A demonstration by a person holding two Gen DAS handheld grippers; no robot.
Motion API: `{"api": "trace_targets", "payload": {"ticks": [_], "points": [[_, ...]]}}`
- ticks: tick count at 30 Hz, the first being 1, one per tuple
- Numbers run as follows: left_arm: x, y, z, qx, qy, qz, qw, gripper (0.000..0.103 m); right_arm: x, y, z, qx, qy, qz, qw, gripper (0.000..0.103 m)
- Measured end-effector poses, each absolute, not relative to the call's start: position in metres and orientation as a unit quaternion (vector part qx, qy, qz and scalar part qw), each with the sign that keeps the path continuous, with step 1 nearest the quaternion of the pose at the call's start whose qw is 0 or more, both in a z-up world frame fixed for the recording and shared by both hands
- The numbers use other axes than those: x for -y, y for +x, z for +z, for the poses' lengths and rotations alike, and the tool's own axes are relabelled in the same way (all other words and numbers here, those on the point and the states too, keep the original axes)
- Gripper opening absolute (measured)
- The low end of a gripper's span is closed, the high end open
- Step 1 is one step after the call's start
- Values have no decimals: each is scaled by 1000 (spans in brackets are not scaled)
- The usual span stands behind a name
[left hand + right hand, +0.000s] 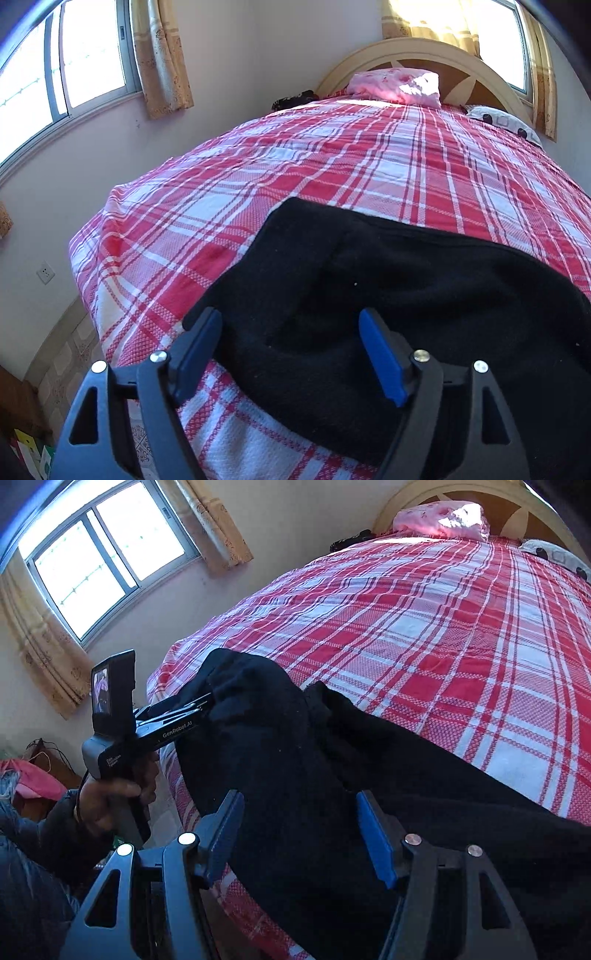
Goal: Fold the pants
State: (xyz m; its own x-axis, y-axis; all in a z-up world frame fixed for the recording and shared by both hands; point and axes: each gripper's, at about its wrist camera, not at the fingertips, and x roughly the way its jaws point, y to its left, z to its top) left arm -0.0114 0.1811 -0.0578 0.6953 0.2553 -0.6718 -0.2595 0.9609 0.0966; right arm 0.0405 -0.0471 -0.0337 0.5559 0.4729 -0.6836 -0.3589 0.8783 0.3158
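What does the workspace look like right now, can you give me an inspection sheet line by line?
Surface: bed under a red plaid sheet.
Job's things: black pants bunched at the near edge, not yet folded flat.
Clutter: pink bundle and spotted pillow by the headboard.
Grippers: left tool open over the pants; right tool open over the pants.
Cables: one from the left tool's handle.
Surroundings: window, curtains, wall socket.
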Motion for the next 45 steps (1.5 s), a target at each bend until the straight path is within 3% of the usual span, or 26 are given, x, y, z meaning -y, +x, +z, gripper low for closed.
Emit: {"api": "trace_targets", "payload": {"ticks": [4, 12, 17, 19, 22, 26, 27, 29, 30, 31, 40, 43, 45], "points": [[-181, -12, -58, -365, -4, 140, 920, 80, 42, 77, -33, -404, 153, 274, 859, 64], [-182, -11, -58, -365, 0, 136, 921, 81, 42, 133, -41, -432, 251, 288, 816, 74], [-182, -10, -58, -367, 1, 134, 921, 81, 113, 149, -52, -324, 450, 237, 798, 74], [-184, -10, -58, -369, 0, 129, 920, 83, 131, 151, -69, -316, 506, 235, 768, 68], [-186, -9, -59, -370, -4, 131, 920, 86, 127, 143, -54, -304, 482, 249, 783, 68], [-184, -9, -59, -370, -4, 137, 919, 86, 82, 141, -18, -354, 298, 230, 856, 68], [-185, -9, -59, -369, -4, 137, 919, 86, 73, 144, -17, -367, 271, 224, 861, 66], [-185, -9, -59, -370, -4, 136, 919, 86, 55, 154, -29, -409, 233, 212, 856, 51], [-185, -9, -59, -373, -5, 134, 918, 86, 51, 159, -37, -428, 222, 207, 851, 19], [-186, -9, -59, -374, -5, 133, 918, 86, 47, 160, -49, -447, 215, 203, 844, 7], [-185, -10, -60, -365, 1, 136, 921, 87, 87, 142, -44, -377, 281, 154, 869, 6], [-188, -9, -57, -370, 1, 128, 920, 87, 85, 160, -53, -380, 241, 84, 889, 1], [-191, -10, -50, -374, -8, 117, 920, 87, 102, 162, -59, -374, 297, 94, 873, 1]]}}
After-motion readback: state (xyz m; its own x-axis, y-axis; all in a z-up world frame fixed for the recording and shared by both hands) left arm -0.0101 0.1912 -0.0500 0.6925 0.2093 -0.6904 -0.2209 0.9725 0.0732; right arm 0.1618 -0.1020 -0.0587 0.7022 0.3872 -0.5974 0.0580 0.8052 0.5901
